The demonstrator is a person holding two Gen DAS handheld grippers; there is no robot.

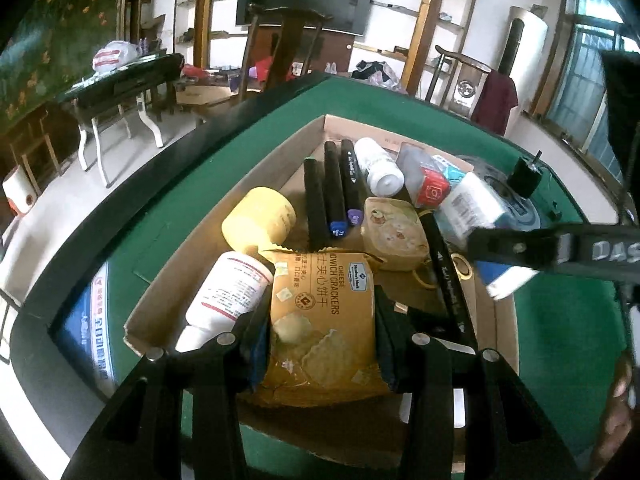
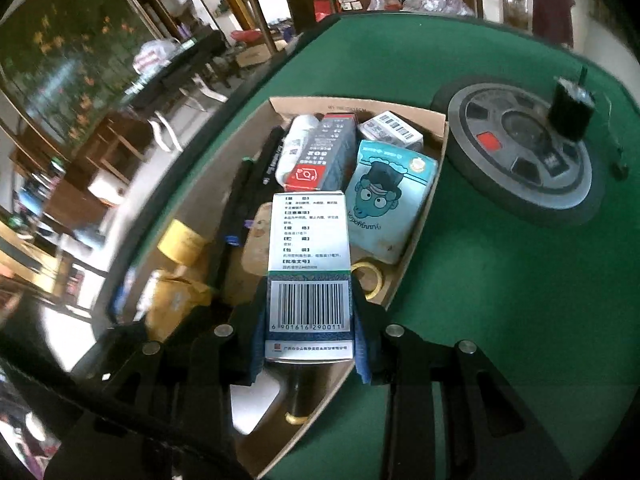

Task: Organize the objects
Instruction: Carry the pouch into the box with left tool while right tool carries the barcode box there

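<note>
A shallow cardboard box (image 1: 168, 280) on the green table (image 1: 568, 320) holds many items. My left gripper (image 1: 320, 344) is shut on a yellow cheese cracker packet (image 1: 324, 312) over the box's near end. My right gripper (image 2: 310, 336) is shut on a white and blue medicine carton (image 2: 308, 268) with a barcode, held above the box (image 2: 434, 168). In the left wrist view the right gripper (image 1: 508, 256) comes in from the right with the carton (image 1: 472, 204). The box also holds black markers (image 1: 332, 196), white bottles (image 1: 228, 292), yellow tape (image 1: 260, 216) and a blue cartoon pack (image 2: 388, 204).
A round grey disc (image 2: 520, 148) with a small black motor (image 2: 570, 110) lies on the table to the right of the box. The table's dark rim (image 1: 120, 200) runs on the left. Chairs (image 1: 280, 48) and shelves stand beyond the table.
</note>
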